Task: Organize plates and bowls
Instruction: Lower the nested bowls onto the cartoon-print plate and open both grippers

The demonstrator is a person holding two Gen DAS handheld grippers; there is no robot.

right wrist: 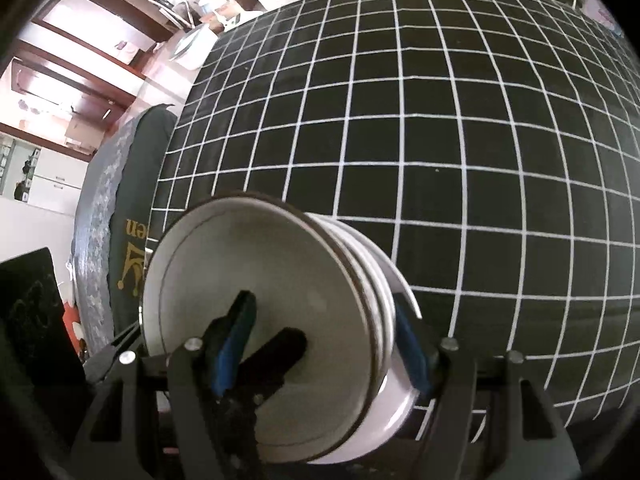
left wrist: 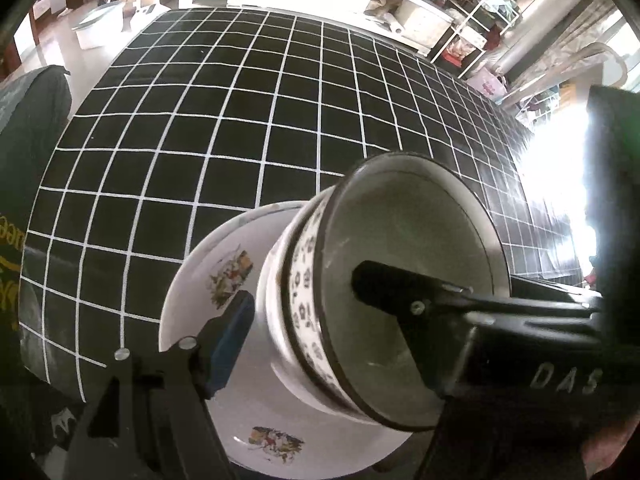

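A stack of bowls (left wrist: pixel 404 280) sits on a white plate (left wrist: pixel 208 264) with cartoon prints, on the black grid table. The top bowl is grey inside with a dark rim; a patterned bowl is under it. My left gripper (left wrist: pixel 304 292) straddles the stack: one blue-padded finger (left wrist: pixel 228 340) lies outside over the plate, the other is inside the top bowl. In the right wrist view the same stack (right wrist: pixel 280 292) is gripped by my right gripper (right wrist: pixel 324 344), one finger inside the top bowl, one outside at the plate's rim (right wrist: pixel 404 288).
The black table with white grid lines (left wrist: pixel 240 120) stretches ahead in both views. A dark green cushioned seat (right wrist: pixel 120 200) stands at the table's left edge. Shelves and clutter (left wrist: pixel 460 20) lie beyond the far edge.
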